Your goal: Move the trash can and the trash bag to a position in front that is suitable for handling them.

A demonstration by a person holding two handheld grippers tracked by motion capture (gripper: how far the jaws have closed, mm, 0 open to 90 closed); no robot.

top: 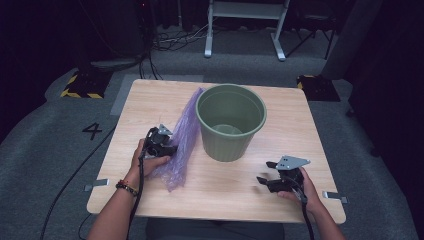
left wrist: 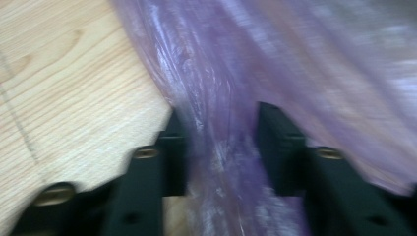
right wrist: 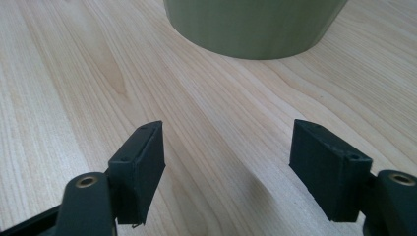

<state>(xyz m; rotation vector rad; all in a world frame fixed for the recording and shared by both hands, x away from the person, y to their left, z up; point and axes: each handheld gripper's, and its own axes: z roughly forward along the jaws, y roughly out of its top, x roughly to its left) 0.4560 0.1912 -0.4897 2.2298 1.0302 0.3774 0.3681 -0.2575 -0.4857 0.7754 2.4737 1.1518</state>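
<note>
Purple plastic bag (top: 181, 140): lies stretched on the surface, left of the bin, running from near the bin's far left rim toward the person; thin, crinkled, translucent film. In the left gripper view, bag (left wrist: 231, 98) material passes between the two black jaws.
Green bin (top: 230, 121): upright, round, open-topped, near the middle of the surface; interior visible, nothing seen inside. Bag lies just beside its left wall; contact cannot be confirmed. Base of bin (right wrist: 255, 27) appears ahead of the right gripper.
Surface (top: 300, 130): light wood-grain rectangular top; grain lines plain in both gripper views. Two small metal brackets at its near corners.
Left gripper (top: 161, 143): held in the left hand (top: 149, 159), at the bag's left edge. Jaws partly apart with bag film between them; that view is blurred, so a firm clamp cannot be confirmed.
Right gripper (top: 266, 179): held in the right hand (top: 306, 190), near the right front of the surface, well apart from the bin. Jaws wide, nothing between them but bare wood.
Room: dim; grey carpet floor; white metal frame (top: 246, 25) at the back with cables on the floor nearby; yellow-and-black striped base (top: 80, 86) at far left.
Writing: numeral "4" (top: 92, 131) marked on the floor left of the surface. No other legible text.
</note>
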